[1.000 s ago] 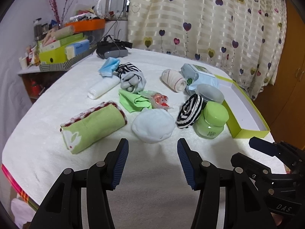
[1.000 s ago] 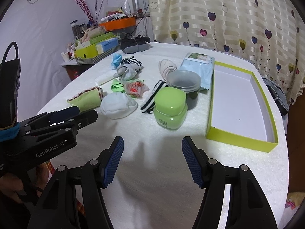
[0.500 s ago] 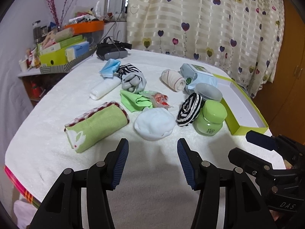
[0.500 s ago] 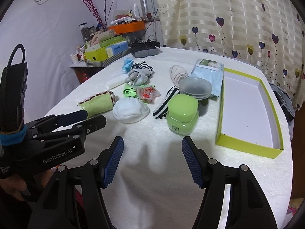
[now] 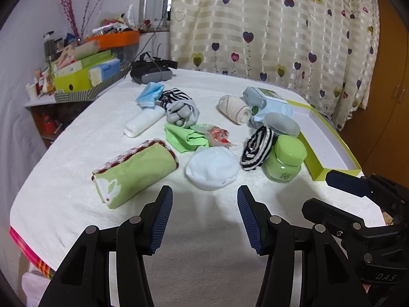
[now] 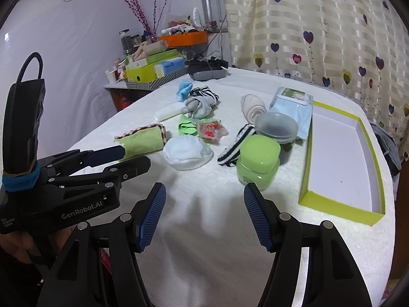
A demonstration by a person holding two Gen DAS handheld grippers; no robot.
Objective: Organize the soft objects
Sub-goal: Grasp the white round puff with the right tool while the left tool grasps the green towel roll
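Soft things lie scattered mid-table: a white cap, with a green towel roll at its nine o'clock and a striped sock at two. The yellow-green box, at three o'clock, holds nothing. Left gripper and right gripper hover spread, pinching nothing.

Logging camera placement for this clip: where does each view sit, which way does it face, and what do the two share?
Left wrist: on the left gripper, angled down across the table at the green towel and white sock; the right gripper shows at the right edge.
Right wrist: on the right gripper, facing the green jar and yellow-green box; the left gripper and a hand show at left.
Shared: the soft items, jar, box, curtain.
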